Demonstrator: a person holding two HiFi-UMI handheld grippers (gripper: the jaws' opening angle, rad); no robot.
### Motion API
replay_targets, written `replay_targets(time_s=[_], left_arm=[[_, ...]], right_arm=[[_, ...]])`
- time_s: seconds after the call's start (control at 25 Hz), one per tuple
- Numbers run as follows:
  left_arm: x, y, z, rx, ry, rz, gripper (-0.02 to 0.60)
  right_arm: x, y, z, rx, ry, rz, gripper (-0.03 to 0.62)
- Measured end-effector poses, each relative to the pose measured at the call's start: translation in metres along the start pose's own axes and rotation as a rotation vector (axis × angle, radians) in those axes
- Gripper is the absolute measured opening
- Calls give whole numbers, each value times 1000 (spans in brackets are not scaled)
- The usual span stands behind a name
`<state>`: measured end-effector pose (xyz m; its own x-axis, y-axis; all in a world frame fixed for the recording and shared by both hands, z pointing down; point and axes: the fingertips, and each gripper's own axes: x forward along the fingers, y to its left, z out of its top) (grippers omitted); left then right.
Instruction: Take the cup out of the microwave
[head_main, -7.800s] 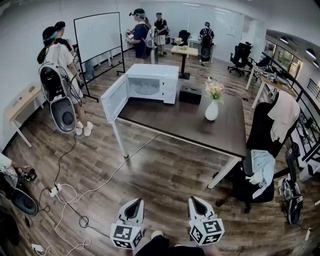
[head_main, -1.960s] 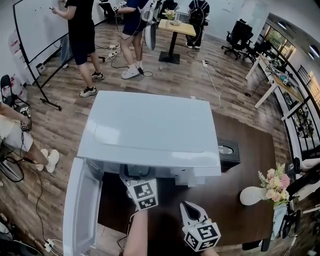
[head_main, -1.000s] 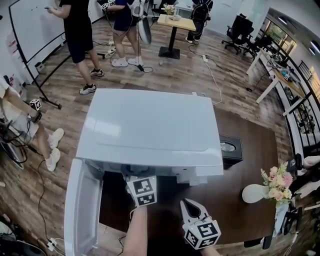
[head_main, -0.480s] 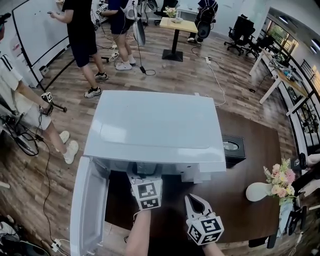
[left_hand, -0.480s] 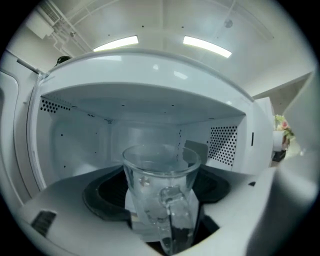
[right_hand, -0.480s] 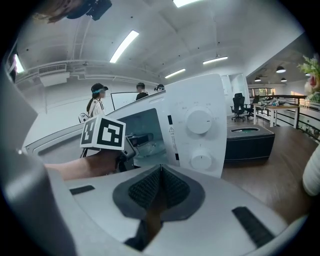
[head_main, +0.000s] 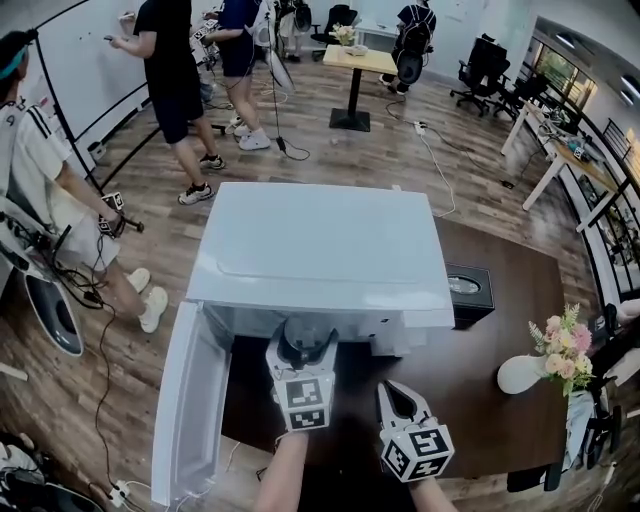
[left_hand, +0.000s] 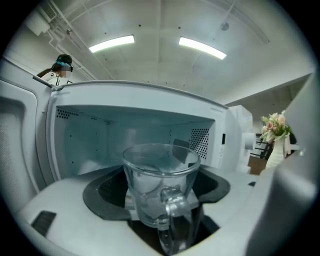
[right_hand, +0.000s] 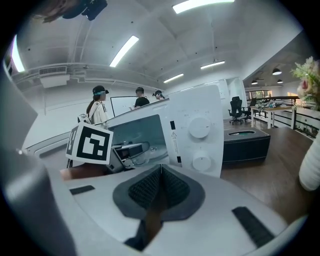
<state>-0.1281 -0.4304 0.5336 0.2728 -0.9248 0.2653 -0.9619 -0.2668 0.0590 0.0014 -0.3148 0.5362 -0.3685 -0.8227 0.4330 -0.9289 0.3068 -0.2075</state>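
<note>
The white microwave (head_main: 320, 255) stands on a dark table (head_main: 500, 425) with its door (head_main: 190, 400) swung open to the left. In the left gripper view a clear glass cup (left_hand: 160, 182) sits between the jaws, handle toward the camera, with the lit cavity (left_hand: 125, 140) behind it. My left gripper (head_main: 305, 352) is shut on the cup (head_main: 306, 340) just at the microwave's mouth. My right gripper (head_main: 398, 400) hovers over the table to the right, shut and holding nothing. In the right gripper view it (right_hand: 159, 187) faces the control panel (right_hand: 197, 132).
A black box (head_main: 465, 292) sits right of the microwave. A white vase with flowers (head_main: 530, 372) stands at the table's right end. Several people (head_main: 170, 70) stand on the wooden floor at the left and back, with cables, chairs and desks around.
My left gripper has drawn back from inside the cavity toward me, with the cup now showing between its jaws. The right gripper has barely shifted. People at the left have moved.
</note>
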Motion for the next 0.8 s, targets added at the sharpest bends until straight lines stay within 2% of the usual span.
replay_targets(time_s=[0.36, 0.8], left_arm=[[-40, -13, -5, -2, 23, -40, 385], [-102, -58, 2, -21, 5, -5, 385]], right_arm=[[-21, 2, -2, 13, -19, -14, -6], [-73, -29, -7, 13, -27, 17, -6]])
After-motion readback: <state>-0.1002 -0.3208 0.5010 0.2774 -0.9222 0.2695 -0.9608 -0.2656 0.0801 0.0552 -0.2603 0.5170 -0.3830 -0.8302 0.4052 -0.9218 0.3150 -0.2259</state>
